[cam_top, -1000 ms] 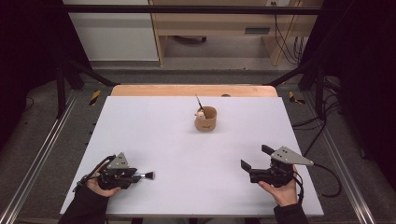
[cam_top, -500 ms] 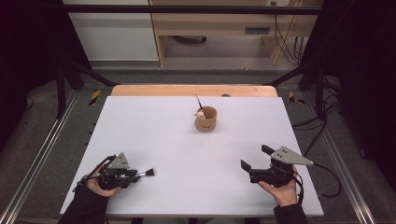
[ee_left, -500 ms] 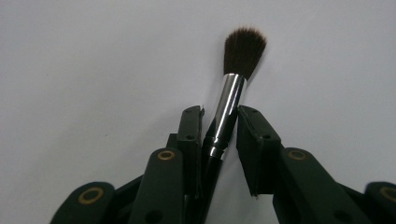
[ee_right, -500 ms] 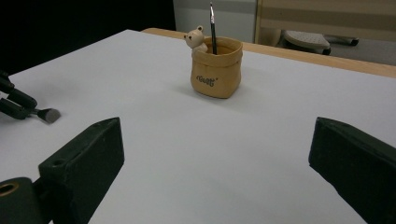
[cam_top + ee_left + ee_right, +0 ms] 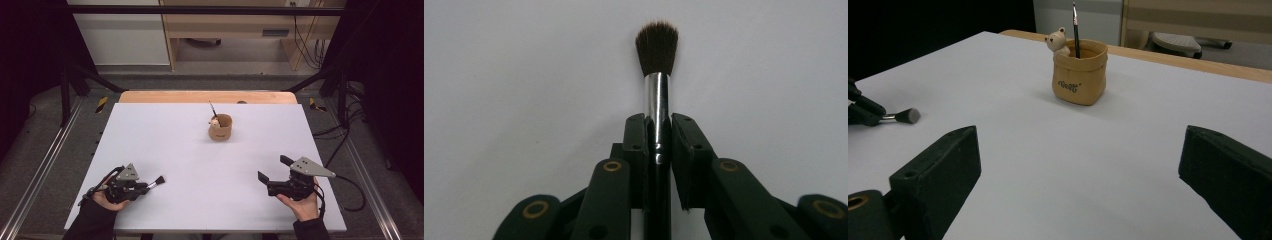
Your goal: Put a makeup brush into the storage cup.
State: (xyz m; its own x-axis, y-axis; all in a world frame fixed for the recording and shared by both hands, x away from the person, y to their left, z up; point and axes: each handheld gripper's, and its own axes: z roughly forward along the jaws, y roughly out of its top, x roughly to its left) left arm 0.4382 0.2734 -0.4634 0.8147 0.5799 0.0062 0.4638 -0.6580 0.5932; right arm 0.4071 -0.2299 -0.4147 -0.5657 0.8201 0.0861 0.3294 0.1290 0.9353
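The white tabletop (image 5: 200,150) carried a tan pot (image 5: 220,127) well ahead of both jaws. The right gripper (image 5: 272,175) gaped wide, empty. The left gripper (image 5: 145,186) was clamped on a brush (image 5: 657,90), bristles forward; seemingly it was mid-carry, and next needed lifting toward the pot.

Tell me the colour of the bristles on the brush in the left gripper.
Dark brown, above a shiny silver ferrule. The brush shows best in the left gripper view.

Two brushes: thick one (image 5: 657,90), thin one (image 5: 1076,27). One tan holder (image 5: 1080,72). One bear figure (image 5: 1057,41). Two hand-held grippers: left hand-held gripper (image 5: 144,186), right hand-held gripper (image 5: 274,169).
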